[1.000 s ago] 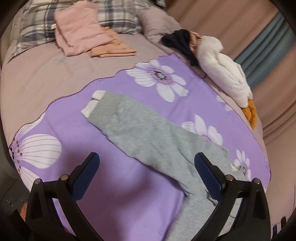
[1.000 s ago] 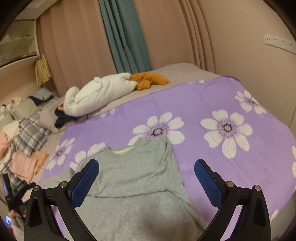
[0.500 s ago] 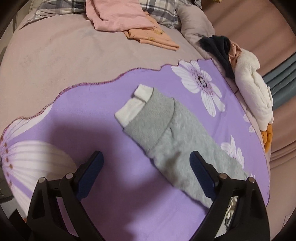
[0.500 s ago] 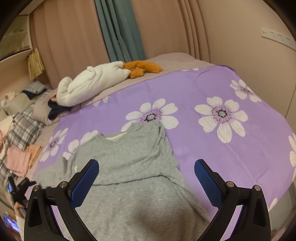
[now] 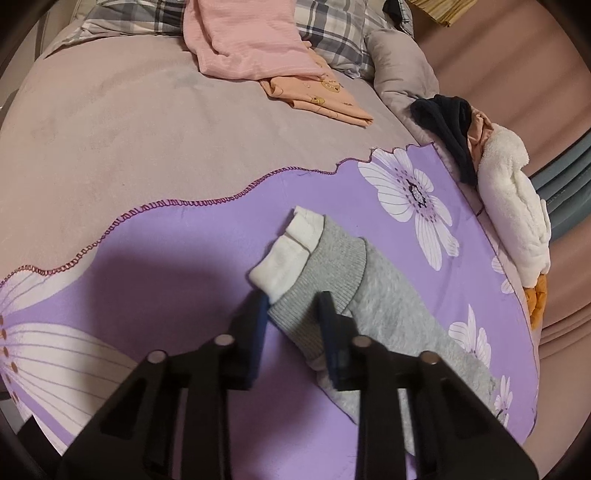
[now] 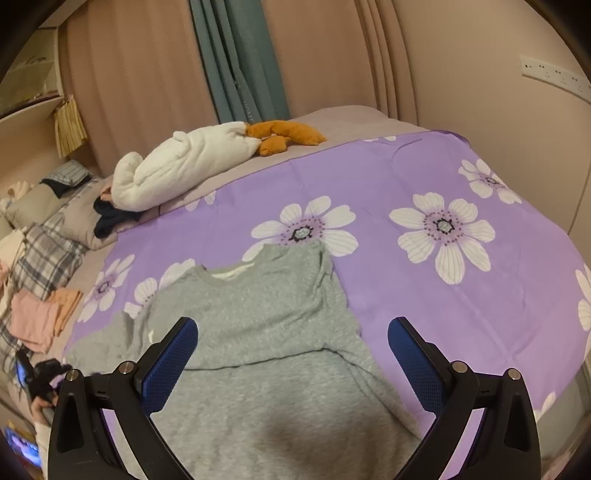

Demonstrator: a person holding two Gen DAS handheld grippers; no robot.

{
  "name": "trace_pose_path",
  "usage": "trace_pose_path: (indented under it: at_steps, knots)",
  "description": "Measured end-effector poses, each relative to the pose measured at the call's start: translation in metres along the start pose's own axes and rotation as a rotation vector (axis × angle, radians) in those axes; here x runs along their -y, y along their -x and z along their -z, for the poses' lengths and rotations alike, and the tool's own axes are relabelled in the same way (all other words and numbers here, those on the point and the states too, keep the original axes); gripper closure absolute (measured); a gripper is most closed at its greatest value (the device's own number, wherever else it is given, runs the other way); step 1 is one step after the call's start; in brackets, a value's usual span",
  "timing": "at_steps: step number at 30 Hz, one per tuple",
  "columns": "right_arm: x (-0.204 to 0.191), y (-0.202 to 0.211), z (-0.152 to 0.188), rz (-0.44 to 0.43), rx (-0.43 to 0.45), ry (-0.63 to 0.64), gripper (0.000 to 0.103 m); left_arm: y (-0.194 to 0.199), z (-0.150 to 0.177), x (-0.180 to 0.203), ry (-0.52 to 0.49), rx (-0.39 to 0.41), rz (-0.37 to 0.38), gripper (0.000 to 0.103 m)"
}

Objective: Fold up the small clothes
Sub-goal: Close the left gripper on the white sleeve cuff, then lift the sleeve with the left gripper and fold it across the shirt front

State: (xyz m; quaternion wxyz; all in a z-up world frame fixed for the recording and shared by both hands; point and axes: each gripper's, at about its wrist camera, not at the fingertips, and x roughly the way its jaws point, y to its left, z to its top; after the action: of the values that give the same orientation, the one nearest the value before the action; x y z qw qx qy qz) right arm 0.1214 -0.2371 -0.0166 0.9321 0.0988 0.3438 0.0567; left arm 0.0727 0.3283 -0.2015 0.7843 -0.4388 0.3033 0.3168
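Observation:
A small grey sweatshirt [image 6: 266,332] lies flat on the purple flowered sheet [image 6: 424,295], neck toward the far side. Its left sleeve [image 5: 391,317] stretches out, ending in a ribbed grey cuff [image 5: 325,273] with a white inner cuff [image 5: 291,251] sticking out. My left gripper [image 5: 291,306] is closed down on the ribbed cuff's near edge, one finger on each side of it. My right gripper [image 6: 291,339] is open wide and empty, hovering over the sweatshirt's body.
Folded pink [image 5: 243,37] and orange clothes [image 5: 317,92] lie by plaid pillows [image 5: 332,29] at the head of the bed. A white plush with orange feet [image 6: 192,162] and dark clothing [image 5: 447,125] sit along the far edge. Curtains [image 6: 236,62] and wall lie beyond.
My left gripper has moved along the sleeve to its cuff and closed from wide open onto the ribbed edge. My right gripper has stayed open over the sweatshirt's body, drifting slightly.

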Motion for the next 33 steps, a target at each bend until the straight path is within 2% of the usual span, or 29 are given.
trace_pose_path:
  at_steps: [3,11,13,15,18,20,24,27,30,32,33]
  knots:
    - [0.001,0.002,0.0,0.002,0.004,-0.009,0.001,0.011,-0.003,0.005,-0.016,0.007,0.025,0.092]
    - [0.008,0.005,-0.002,0.003,0.014,-0.036,0.001,0.055,-0.006,0.046,-0.085,0.1,0.116,0.095]
    - [0.009,0.007,-0.002,-0.004,0.018,-0.041,0.001,0.063,-0.005,0.061,-0.106,0.106,0.16,0.096]
    - [0.01,0.008,-0.002,-0.004,0.021,-0.041,0.001,0.071,-0.001,0.078,-0.149,0.108,0.207,0.097]
    - [0.011,0.01,-0.001,0.007,0.025,-0.043,0.001,0.078,0.005,0.102,-0.204,0.102,0.237,0.097]
    - [0.012,0.01,-0.002,0.007,0.025,-0.047,0.001,0.085,0.01,0.113,-0.231,0.098,0.281,0.101]
    - [0.013,0.01,-0.002,0.005,0.029,-0.05,0.001,0.095,0.031,0.151,-0.361,0.085,0.373,0.101]
    - [0.014,0.01,-0.001,0.002,0.025,-0.054,0.001,0.093,0.045,0.169,-0.431,0.07,0.358,0.101]
    - [0.014,0.011,0.001,-0.001,0.019,-0.055,0.001,0.085,0.051,0.172,-0.454,0.017,0.359,0.101]
    - [0.014,0.012,0.002,-0.002,0.017,-0.053,0.001,0.081,0.052,0.167,-0.471,0.002,0.331,0.1]
    - [0.014,0.011,0.002,-0.001,0.019,-0.054,0.001,0.079,0.053,0.164,-0.479,0.002,0.301,0.097]
